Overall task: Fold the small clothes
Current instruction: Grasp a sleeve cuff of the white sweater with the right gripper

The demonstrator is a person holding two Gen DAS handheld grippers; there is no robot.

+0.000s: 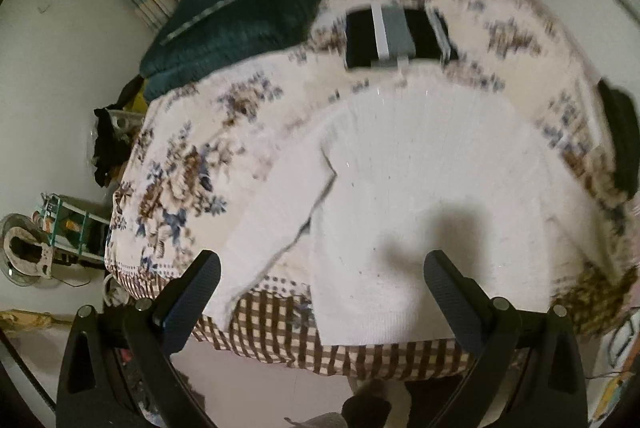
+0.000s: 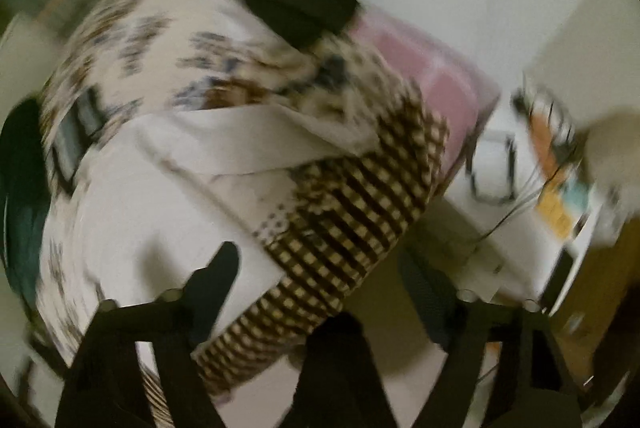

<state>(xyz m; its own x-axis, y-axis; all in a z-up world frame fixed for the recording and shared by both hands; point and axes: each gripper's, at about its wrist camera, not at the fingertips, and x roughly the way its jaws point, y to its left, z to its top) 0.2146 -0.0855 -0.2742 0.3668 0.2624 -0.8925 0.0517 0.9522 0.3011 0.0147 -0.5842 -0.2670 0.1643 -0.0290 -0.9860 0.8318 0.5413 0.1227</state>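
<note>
White sweater point(image 1: 420, 163) lies spread flat over the front edge of the bed point(image 1: 176, 163), one sleeve reaching toward the right corner. Left tool point(image 1: 324, 282) hangs above its hem, jaws wide apart and empty. Right tool point(image 2: 324, 288) stands open too, nothing between its fingers, above the checked bed edge.

we are looking at a white knit sweater point(image 1: 420, 163) lying spread flat, its body reaching down to the near edge of the surface. its ribbed hem point(image 1: 372, 328) is sitting right at that edge. one long sleeve point(image 1: 276, 224) is lying straight alongside the body on the left of the left wrist view, angled outward. in the right wrist view, heavily blurred, the other sleeve point(image 2: 256, 143) is stretching away from the body point(image 2: 160, 211) toward the corner.
</note>
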